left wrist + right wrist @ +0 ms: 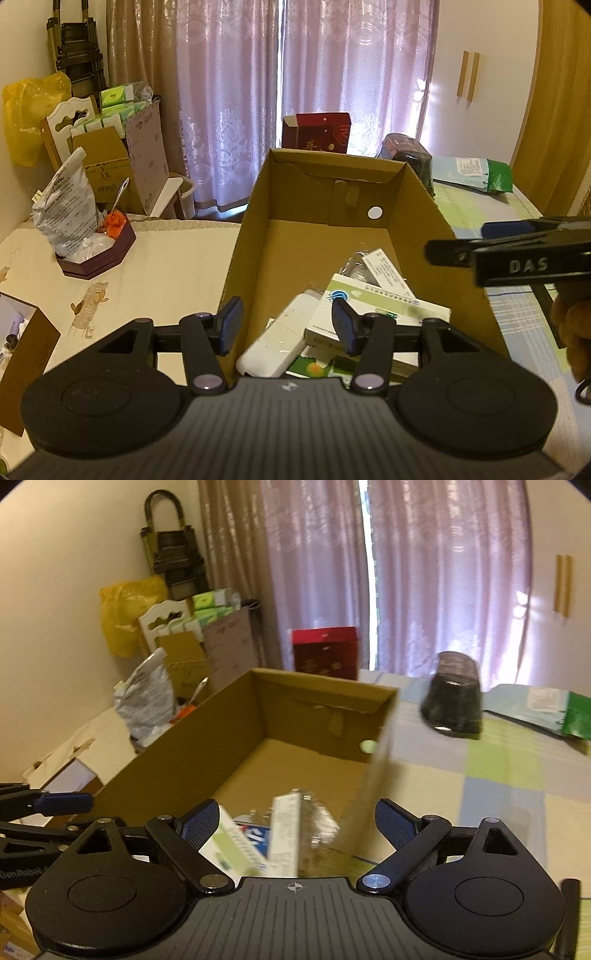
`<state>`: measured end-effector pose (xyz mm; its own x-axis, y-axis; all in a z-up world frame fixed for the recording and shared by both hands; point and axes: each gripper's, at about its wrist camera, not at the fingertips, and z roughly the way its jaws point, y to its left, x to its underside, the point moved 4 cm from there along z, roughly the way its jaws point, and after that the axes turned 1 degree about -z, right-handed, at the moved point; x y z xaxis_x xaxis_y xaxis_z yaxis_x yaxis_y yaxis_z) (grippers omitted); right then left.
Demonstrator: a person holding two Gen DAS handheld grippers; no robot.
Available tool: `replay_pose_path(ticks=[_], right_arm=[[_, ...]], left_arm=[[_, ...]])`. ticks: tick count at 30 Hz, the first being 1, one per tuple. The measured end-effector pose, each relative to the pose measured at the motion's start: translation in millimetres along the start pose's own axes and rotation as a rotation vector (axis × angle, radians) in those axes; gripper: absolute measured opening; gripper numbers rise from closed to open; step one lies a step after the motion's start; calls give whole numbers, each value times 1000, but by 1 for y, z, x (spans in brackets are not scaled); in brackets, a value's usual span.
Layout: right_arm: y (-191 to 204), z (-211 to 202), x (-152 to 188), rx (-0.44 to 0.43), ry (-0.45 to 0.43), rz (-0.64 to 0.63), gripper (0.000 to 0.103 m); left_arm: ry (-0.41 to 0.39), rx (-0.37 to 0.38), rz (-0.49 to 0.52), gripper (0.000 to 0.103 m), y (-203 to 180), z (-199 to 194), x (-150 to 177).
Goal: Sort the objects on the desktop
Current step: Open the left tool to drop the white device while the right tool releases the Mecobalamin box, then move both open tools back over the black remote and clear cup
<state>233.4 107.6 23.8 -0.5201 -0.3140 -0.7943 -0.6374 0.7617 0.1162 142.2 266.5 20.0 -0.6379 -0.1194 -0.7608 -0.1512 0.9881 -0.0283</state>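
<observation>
The cardboard box (pixel 332 206) stands open-topped on the worktop (pixel 147 273), straight ahead of both our tongs. We see its load heaped at the near end: a green-and-white medicine carton (pixel 373 306), a white flat pack (pixel 284 339) leaning against it, and a crinkled clear packet (pixel 317 823), blurred in the right wrist view.

Our left tongs (pixel 286 325) are released and empty; the box's near left wall passes between the blue pads, one pad outside it and the other above the cartons. Our right tongs (pixel 295 825) are also spread wide, gripping nothing, over the box's near right corner.

Ahead and right of the right tongs, a dark jar (pixel 452 694) and a green-edged pouch (pixel 546 710) lie on the checked cloth. Left of the left tongs sits a maroon tray (pixel 98 254) holding a crumpled bag.
</observation>
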Motion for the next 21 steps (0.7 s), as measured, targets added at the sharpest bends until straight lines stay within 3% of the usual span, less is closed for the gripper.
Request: replay_pose_path(ticks=[7,21], right_arm=[[-28,-37,9,49,-26,25,94],[-129,-119,92,234,36,160,94]], left_arm=[[-2,11,22,49,-15,-10,0],[-39,107,104,52,-91,-29,-15]])
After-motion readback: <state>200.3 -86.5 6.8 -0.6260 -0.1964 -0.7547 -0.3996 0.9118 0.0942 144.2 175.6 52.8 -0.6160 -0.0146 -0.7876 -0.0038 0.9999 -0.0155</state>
